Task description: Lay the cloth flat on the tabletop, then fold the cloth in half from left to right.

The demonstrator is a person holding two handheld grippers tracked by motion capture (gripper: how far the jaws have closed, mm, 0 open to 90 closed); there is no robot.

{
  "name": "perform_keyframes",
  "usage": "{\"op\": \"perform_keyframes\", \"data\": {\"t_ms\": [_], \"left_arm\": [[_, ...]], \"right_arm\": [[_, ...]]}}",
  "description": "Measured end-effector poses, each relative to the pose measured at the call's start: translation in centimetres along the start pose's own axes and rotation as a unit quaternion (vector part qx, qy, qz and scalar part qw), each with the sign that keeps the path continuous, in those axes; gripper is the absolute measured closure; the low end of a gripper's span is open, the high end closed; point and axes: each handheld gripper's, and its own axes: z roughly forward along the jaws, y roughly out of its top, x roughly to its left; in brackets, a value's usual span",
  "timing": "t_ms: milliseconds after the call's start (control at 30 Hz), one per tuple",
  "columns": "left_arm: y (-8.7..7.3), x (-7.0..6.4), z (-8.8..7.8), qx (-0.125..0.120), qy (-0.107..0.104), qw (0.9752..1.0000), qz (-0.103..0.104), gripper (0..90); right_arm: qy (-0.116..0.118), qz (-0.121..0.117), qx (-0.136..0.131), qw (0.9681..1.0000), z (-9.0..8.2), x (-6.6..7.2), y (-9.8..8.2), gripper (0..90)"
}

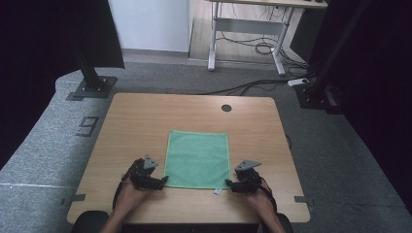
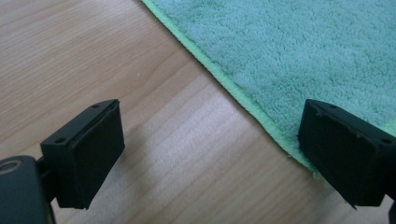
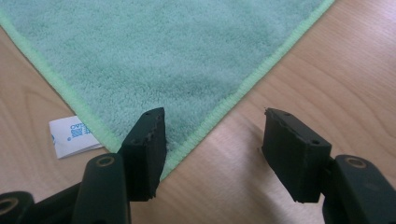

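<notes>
A green towel (image 1: 198,159) lies flat and square on the wooden table (image 1: 145,116), toward its near side. My left gripper (image 1: 163,181) rests at the towel's near left corner. In the left gripper view it (image 2: 210,112) is open, with bare wood between the jaws and the towel's (image 2: 303,42) hem running under the right-hand jaw. My right gripper (image 1: 228,185) sits at the near right corner. In the right gripper view it (image 3: 213,114) is open, and the towel's (image 3: 154,56) corner points between the jaws, unpressed. A white label (image 3: 70,135) sticks out of the hem.
A round dark grommet (image 1: 226,108) sits near the table's far edge. Black frame posts (image 1: 92,82) stand on the grey floor beyond the far corners, and another desk with cables (image 1: 252,43) stands behind. Bare wood surrounds the towel.
</notes>
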Motion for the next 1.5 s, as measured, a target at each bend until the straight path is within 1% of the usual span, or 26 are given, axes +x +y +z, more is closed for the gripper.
{"op": "perform_keyframes", "data": {"t_ms": [133, 200, 267, 333, 367, 433, 500, 567, 633, 667, 733, 867, 900, 967, 1033, 1100, 1133, 1200, 1500], "left_arm": [[0.1, -0.1, -0.1, 0.001, 0.000, 1.0000, 0.003, 7.9], [0.1, -0.3, -0.4, 0.000, -0.001, 0.9999, 0.011, 7.7], [0.2, -0.3, -1.1, -0.011, -0.008, 0.9998, 0.013, 6.4], [0.2, 0.0, -1.9, -0.021, -0.018, 0.9995, 0.012, 6.3], [0.1, 0.2, -2.2, -0.022, -0.021, 0.9995, 0.011, 5.7], [-0.3, 0.7, -2.6, -0.022, -0.020, 0.9995, 0.008, 5.4], [-0.7, 1.3, -2.9, -0.017, -0.015, 0.9997, 0.006, 5.2], [-1.2, 1.7, -3.1, -0.005, -0.007, 0.9999, 0.011, 3.0], [-1.8, 2.1, -3.2, 0.005, 0.004, 0.9999, 0.014, 1.6], [-2.0, 2.2, -3.2, 0.007, 0.003, 0.9999, 0.013, 0.9], [-2.3, 2.5, -3.2, 0.007, -0.001, 0.9999, 0.007, 0.2], [-2.7, 3.0, -2.9, 0.003, -0.008, 1.0000, -0.004, 0.0], [-2.8, 3.2, -2.7, 0.003, -0.015, 0.9999, -0.008, 0.0], [-3.0, 3.4, -2.5, 0.000, -0.020, 0.9997, -0.011, 0.0], [-3.1, 3.4, -2.2, -0.001, -0.021, 0.9997, -0.008, 0.0], [-3.1, 3.4, -2.1, 0.003, -0.023, 0.9997, -0.006, 0.0], [-3.1, 3.4, -2.0, 0.003, -0.023, 0.9997, -0.006, 0.0], [-3.1, 3.4, -2.0, 0.005, -0.025, 0.9997, -0.007, 0.0], [-3.1, 3.5, -2.0, 0.006, -0.022, 0.9997, -0.013, 0.0]], "right_arm": [[0.008, 0.009, 0.001, 0.9999, 0.1, -0.5, 0.1, 39.3], [0.008, 0.008, 0.002, 0.9999, 0.1, -0.5, 0.1, 37.7], [0.007, 0.009, -0.003, 0.9999, -0.2, -0.7, 0.1, 34.5], [0.007, 0.017, -0.015, 0.9997, -0.6, -1.0, 0.1, 31.3], [0.000, 0.026, -0.022, 0.9994, -1.1, -1.5, -0.1, 25.0], [-0.002, 0.030, -0.025, 0.9993, -1.2, -1.7, -0.2, 23.7], [-0.010, 0.033, -0.028, 0.9990, -1.4, -2.2, -0.6, 18.4], [-0.020, 0.038, -0.027, 0.9987, -1.4, -2.6, -0.9, 14.0], [-0.029, 0.041, -0.026, 0.9984, -1.4, -3.1, -1.3, 12.6], [-0.039, 0.043, -0.027, 0.9980, -1.4, -3.3, -1.5, 7.9], [-0.051, 0.048, -0.027, 0.9972, -1.4, -3.6, -1.7, 0.6], [-0.055, 0.057, -0.028, 0.9965, -1.2, -4.1, -2.4, 0.0], [-0.054, 0.058, -0.025, 0.9965, -1.1, -4.1, -2.4, 0.0], [-0.055, 0.058, -0.019, 0.9966, -0.9, -4.2, -2.6, 0.0], [-0.056, 0.054, -0.013, 0.9969, -0.7, -4.1, -2.6, 0.0], [-0.049, 0.060, -0.015, 0.9969, -0.6, -4.1, -2.6, 0.0], [-0.047, 0.067, -0.017, 0.9965, -0.5, -4.2, -2.7, 0.0], [-0.051, 0.070, -0.027, 0.9959, -0.4, -4.2, -2.8, 0.0], [-0.051, 0.071, -0.027, 0.9958, -0.4, -4.2, -2.8, 0.0]]}}
